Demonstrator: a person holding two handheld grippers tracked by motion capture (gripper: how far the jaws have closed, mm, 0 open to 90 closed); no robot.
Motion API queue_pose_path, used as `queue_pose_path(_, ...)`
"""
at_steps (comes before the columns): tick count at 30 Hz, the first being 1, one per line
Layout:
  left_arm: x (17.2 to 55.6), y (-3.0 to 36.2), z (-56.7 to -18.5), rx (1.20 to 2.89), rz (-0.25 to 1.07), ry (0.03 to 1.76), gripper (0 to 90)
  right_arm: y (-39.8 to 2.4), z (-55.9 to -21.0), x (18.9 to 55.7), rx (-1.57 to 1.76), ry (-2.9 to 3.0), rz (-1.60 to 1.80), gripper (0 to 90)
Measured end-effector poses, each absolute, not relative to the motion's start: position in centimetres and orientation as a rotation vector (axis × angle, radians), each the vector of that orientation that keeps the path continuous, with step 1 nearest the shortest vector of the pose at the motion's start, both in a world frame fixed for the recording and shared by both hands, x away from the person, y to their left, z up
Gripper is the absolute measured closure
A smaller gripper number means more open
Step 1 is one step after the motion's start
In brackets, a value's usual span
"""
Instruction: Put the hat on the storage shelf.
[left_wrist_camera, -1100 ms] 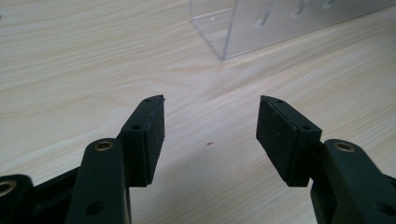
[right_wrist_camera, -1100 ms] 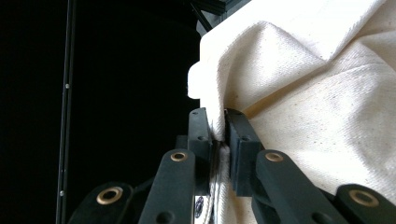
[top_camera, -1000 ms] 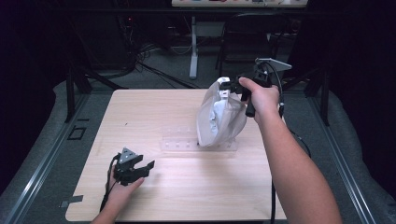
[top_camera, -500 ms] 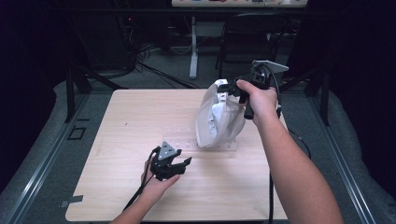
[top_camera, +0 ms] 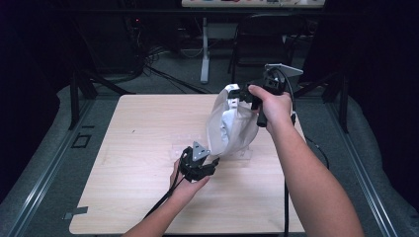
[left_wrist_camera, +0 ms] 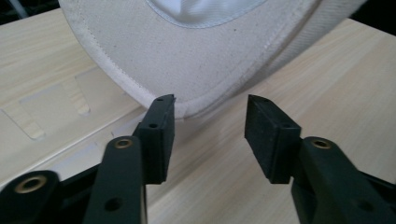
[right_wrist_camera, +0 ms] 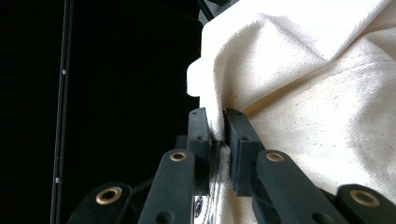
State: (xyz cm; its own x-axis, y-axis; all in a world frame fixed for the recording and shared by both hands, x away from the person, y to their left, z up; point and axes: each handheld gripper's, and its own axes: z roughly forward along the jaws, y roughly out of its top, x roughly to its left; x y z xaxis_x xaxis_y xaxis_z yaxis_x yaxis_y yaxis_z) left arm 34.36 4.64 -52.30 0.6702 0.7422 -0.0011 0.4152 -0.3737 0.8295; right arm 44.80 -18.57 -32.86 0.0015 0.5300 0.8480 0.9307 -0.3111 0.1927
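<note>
Wooden table (top_camera: 123, 197): pale, rectangular. White canvas cap (top_camera: 231, 129): hangs above the table's 2 o'clock area, lower edge near a clear plastic sheet (top_camera: 239, 154); no legible writing. Right gripper (right_wrist_camera: 218, 135): jaws clenched on the cap's upper edge. Left gripper (left_wrist_camera: 210, 121): jaws spread, empty, cap's rounded lower edge between their tips, at table centre.
</note>
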Motion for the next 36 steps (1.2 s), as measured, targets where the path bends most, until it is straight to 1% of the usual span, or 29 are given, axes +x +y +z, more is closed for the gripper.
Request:
queue_pose_path(2, 34.6, 4.6, -52.4, 2.019, 0.476, 0.909, 60.3, -18.5, -32.8, 44.8, -1.852, -1.509, -1.245, 81.7)
queue_pose_path(10, 35.1, 4.9, -52.8, 2.031, 0.48, 0.918, 71.9, -18.5, -32.7, 44.6, -1.844, -1.52, -1.242, 81.7)
queue_pose_path(14, 35.1, 5.0, -52.7, 2.031, 0.483, 0.917, 72.9, -18.5, -32.7, 44.6, -1.844, -1.523, -1.239, 81.6)
queue_pose_path(22, 35.2, 5.5, -52.6, 2.032, 0.486, 0.901, 78.2, -18.0, -32.3, 44.4, -1.838, -1.531, -1.25, 81.6)
queue_pose_path(31, 35.9, 7.0, -52.8, 1.972, 0.373, 0.944, 81.3, -17.3, -32.2, 44.4, -1.818, -1.553, -1.245, 81.5)
queue_pose_path(36, 35.8, 7.2, -53.0, 1.954, 0.348, 0.961, 82.2, -17.0, -32.6, 44.6, -1.808, -1.556, -1.233, 81.4)
